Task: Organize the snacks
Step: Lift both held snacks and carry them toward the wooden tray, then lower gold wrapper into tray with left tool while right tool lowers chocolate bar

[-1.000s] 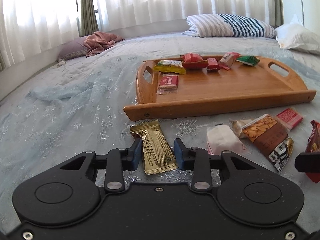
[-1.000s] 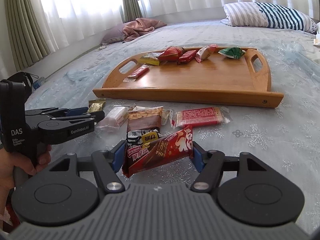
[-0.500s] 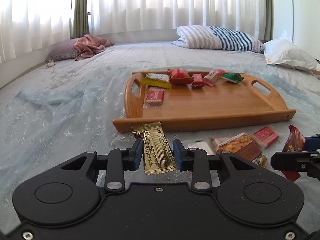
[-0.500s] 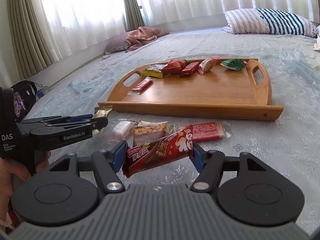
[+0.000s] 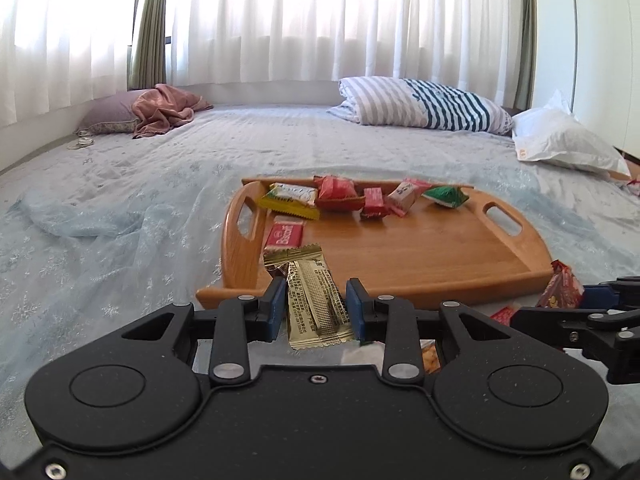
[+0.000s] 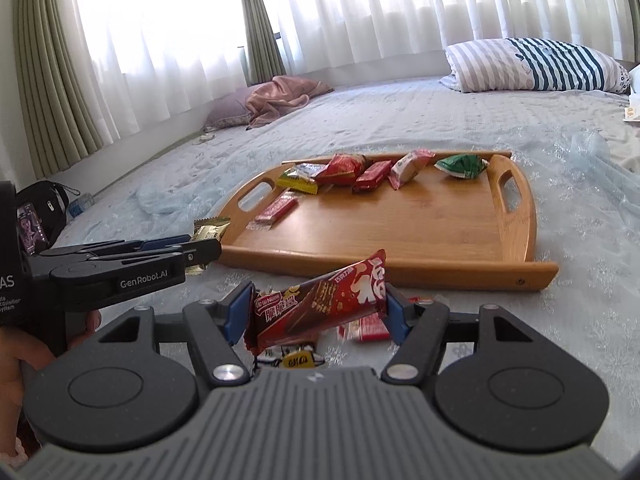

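L gripper (image 5: 316,308) is clamped narrow on a gold snack packet (image 5: 316,304), held lengthwise between the blue pads and lifted off the bed, w/ the packet's far end over the near-left corner of the wooden tray (image 5: 440,256). The same L gripper (image 6: 200,250) shows in the R wrist view at far left, a hand (image 6: 16,364) on its grip. On the tray, along the far edge L to R: yellow packet (image 5: 290,200), red bag (image 5: 338,192), small red bar (image 5: 374,202), pink-white packet (image 5: 406,196), green packet (image 5: 446,196). A red biscuit pack (image 5: 284,236) lies nearer, by the L handle. R gripper (image 6: 318,314) grips at mid width a red chocolate-wafer bar (image 6: 320,304), held crosswise and tilted, R end higher, in front of the tray's near rim. Below it on the bedspread (image 6: 580,320) lie more snacks: a red flat pack (image 6: 366,328) and another partly hidden one I can't identify.
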Demonstrator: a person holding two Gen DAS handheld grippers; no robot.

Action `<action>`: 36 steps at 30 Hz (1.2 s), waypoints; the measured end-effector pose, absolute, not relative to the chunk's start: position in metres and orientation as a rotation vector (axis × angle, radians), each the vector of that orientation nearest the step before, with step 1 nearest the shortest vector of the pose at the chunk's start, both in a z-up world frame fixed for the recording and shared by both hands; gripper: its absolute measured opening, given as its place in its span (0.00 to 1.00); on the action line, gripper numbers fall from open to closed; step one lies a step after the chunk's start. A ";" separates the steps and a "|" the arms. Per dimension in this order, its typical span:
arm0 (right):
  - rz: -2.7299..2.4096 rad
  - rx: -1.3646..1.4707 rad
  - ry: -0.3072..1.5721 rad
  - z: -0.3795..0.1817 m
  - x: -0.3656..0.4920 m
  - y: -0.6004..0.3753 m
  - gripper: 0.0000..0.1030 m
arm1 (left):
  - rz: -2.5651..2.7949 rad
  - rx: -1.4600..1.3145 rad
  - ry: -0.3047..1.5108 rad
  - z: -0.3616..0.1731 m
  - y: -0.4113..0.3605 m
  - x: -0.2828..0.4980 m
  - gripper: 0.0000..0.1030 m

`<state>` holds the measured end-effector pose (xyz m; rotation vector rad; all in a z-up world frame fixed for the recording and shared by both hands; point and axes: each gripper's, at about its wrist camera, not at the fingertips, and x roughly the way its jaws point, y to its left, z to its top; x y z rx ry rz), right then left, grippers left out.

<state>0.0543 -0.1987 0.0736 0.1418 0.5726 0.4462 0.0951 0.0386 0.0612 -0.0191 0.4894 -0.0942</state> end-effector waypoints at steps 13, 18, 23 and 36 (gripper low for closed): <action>0.444 0.174 0.567 0.074 0.095 -0.198 0.67 | -0.121 -0.041 0.479 0.064 0.030 0.131 0.30; 0.432 0.196 0.565 0.072 0.110 -0.203 0.67 | -0.156 -0.067 0.495 0.062 0.030 0.147 0.30; 0.413 0.214 0.573 0.068 0.125 -0.208 0.67 | -0.154 -0.020 0.486 0.066 0.025 0.162 0.30; 0.395 0.271 0.605 0.056 0.133 -0.220 0.67 | -0.181 0.018 0.500 0.067 0.009 0.195 0.30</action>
